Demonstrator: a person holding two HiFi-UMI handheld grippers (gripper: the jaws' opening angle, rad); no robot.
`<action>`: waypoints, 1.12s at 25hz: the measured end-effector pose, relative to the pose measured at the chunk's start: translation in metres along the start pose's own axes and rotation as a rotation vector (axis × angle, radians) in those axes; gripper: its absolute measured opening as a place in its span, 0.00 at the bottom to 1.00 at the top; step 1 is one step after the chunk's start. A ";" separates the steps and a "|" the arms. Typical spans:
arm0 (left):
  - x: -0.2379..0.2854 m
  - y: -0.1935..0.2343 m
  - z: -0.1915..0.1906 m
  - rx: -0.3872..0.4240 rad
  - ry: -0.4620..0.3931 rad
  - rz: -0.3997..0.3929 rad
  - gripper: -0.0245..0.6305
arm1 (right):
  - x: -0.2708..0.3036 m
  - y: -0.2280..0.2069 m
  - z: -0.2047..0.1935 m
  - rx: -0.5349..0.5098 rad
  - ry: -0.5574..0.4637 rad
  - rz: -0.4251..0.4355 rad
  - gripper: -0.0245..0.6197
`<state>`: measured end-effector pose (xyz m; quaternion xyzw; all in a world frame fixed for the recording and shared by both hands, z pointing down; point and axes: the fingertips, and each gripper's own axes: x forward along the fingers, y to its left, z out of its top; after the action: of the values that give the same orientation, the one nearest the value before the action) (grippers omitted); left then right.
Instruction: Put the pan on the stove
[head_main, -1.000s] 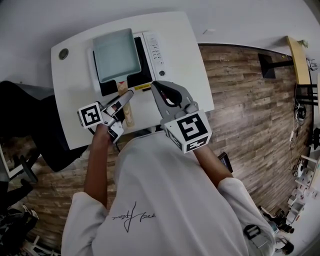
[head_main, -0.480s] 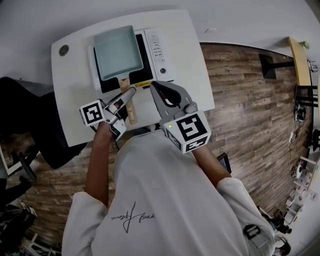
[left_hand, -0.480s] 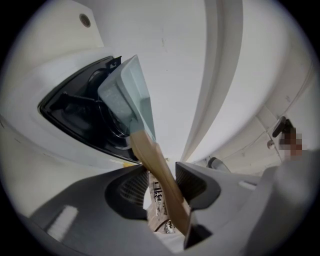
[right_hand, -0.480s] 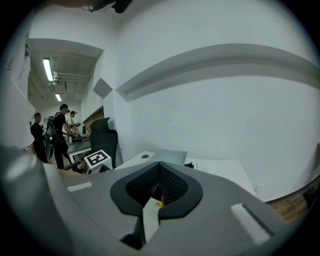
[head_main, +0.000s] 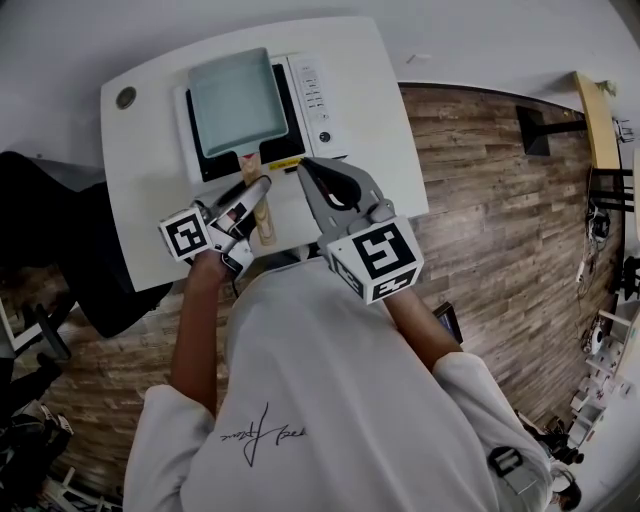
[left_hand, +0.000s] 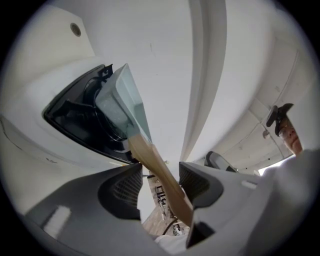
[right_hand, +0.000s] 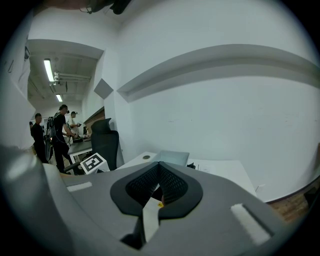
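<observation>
The pale green rectangular pan (head_main: 235, 100) sits on the black top of the white stove (head_main: 312, 95), its wooden handle (head_main: 262, 215) pointing toward me. My left gripper (head_main: 255, 190) has the handle (left_hand: 160, 170) between its jaws, which are opening; a gap shows beside one pad. In the left gripper view the pan (left_hand: 120, 107) rests over the stove (left_hand: 75, 115). My right gripper (head_main: 312, 170) hovers just right of the handle, shut with nothing in it. From the right gripper (right_hand: 159, 172) the pan (right_hand: 172, 157) shows just beyond the jaws.
The stove stands on a white table (head_main: 150, 200) with a round cable hole (head_main: 126, 98) at its far left. A black office chair (right_hand: 107, 137) and several people (right_hand: 60, 130) are off to the left. Wooden floor (head_main: 500, 200) lies to the right.
The left gripper's jaws have spread apart around the wooden handle. The pan stays put on the stove, and the right gripper has barely moved.
</observation>
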<state>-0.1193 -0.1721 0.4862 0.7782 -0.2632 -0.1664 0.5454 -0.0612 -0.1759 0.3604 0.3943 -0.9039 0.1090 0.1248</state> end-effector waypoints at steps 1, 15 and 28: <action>-0.003 0.000 0.001 0.009 -0.009 0.005 0.42 | 0.000 0.000 0.000 0.000 0.000 0.001 0.03; -0.064 -0.010 0.018 0.257 -0.106 0.191 0.41 | -0.002 0.011 -0.003 -0.020 0.027 0.048 0.03; -0.098 -0.058 0.046 0.496 -0.241 0.287 0.31 | -0.013 0.020 0.004 -0.025 0.013 0.082 0.03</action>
<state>-0.2104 -0.1339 0.4128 0.8172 -0.4656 -0.1094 0.3216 -0.0679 -0.1552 0.3503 0.3547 -0.9197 0.1054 0.1312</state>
